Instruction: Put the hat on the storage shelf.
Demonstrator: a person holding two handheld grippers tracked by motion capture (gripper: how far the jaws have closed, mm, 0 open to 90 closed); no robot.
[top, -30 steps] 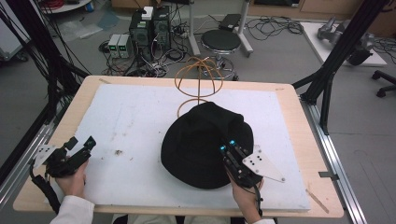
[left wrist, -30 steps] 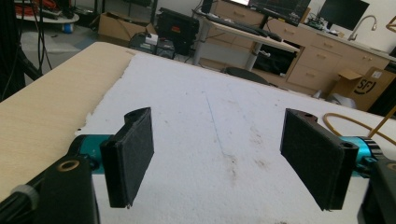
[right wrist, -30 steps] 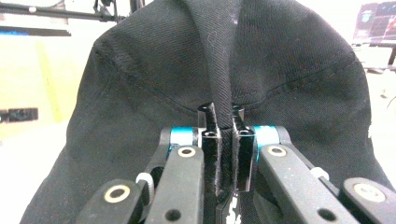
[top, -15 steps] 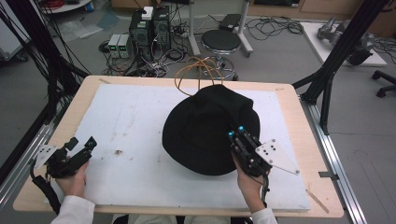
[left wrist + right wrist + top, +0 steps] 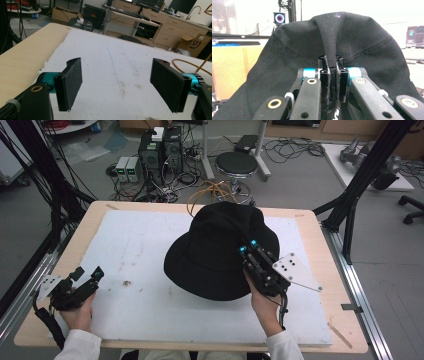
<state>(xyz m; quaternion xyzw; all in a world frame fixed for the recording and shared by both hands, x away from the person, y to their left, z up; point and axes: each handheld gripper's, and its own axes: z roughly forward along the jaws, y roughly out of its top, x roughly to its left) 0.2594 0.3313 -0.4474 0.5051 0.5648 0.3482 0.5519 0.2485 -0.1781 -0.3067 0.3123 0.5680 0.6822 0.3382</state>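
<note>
two grippers are at work over a wooden table (image 5: 300, 220) covered by a white mat (image 5: 150, 310). the right gripper (image 5: 248, 248), held in the person's right hand (image 5: 264, 306), has its jaws pressed together on a fold of a black bucket hat (image 5: 215, 250); in the right gripper view the dark cloth (image 5: 352, 42) rises in a pinched ridge between the two jaws and drapes wide to either side, so the hat looks tilted up on the gripper's side. in the high view the hat sits toward the far middle of the mat, its crown close to the table's far edge, its brim spread over the white surface on the near left. the grey three-cornered plate (image 5: 296, 272) on that gripper points toward the table's right edge.

the left gripper (image 5: 86, 274) rests low at the near left corner of the mat, held in the left hand (image 5: 80, 312), well apart from the hat. its fingers (image 5: 70, 83) stand spread wide with nothing between them but bare, stained mat (image 5: 120, 75). a small brown mark (image 5: 126, 283) lies on the mat just beside this gripper.

beyond the table's far edge a loop of orange cable (image 5: 212, 190) rises behind the hat, with a round black stool (image 5: 239, 164) and computer boxes (image 5: 160, 147) on the floor farther back.
</note>
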